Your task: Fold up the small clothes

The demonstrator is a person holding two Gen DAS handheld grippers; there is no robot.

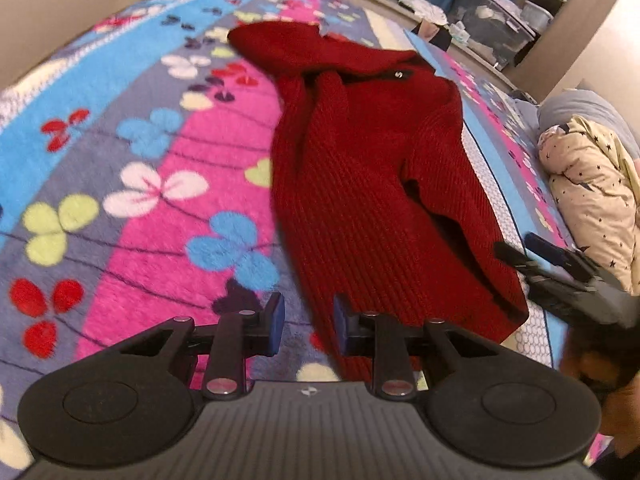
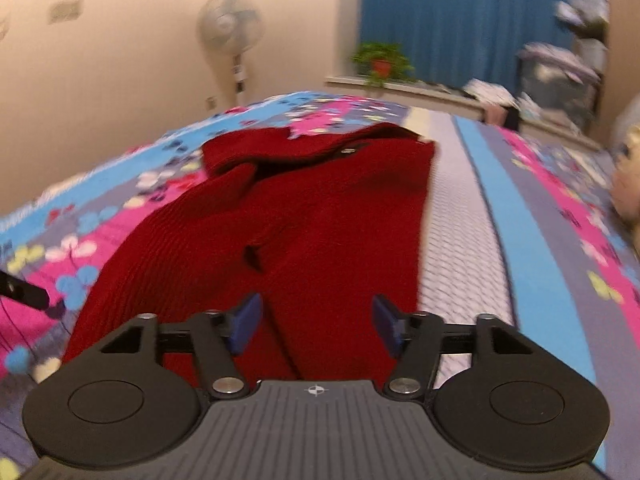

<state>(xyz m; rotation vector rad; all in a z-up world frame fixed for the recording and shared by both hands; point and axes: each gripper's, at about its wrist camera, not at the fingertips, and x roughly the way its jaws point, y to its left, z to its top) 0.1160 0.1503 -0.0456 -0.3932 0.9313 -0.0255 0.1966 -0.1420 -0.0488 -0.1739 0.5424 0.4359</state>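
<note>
Looking down at a red knitted sweater (image 1: 360, 168) spread lengthwise on the bed's flowered blanket (image 1: 132, 160), we judge it soft, floppy and fairly light; the ribbed knit should grip well rather than slip, but it will sag and stretch if we lift it by one point only. Its collar and hood end lies far from us, the hem near us, and one sleeve appears folded in across the body. We'd take hold at the two near hem corners, one per side, pinching a good bite of fabric. Our left hand-held gripper (image 1: 309, 326) sits over the near left edge of the hem, its jaws narrow with a gap still showing; the cloth's edge runs just under them, yet we cannot see the pads pressing it. Our right hand-held gripper (image 2: 316, 326) hovers over the near right part of the hem, jaws fairly wide, red knit showing between them but not pinched. Off to the right on the bed lies a star-patterned quilt (image 1: 588, 184), well apart from the sweater.
</note>
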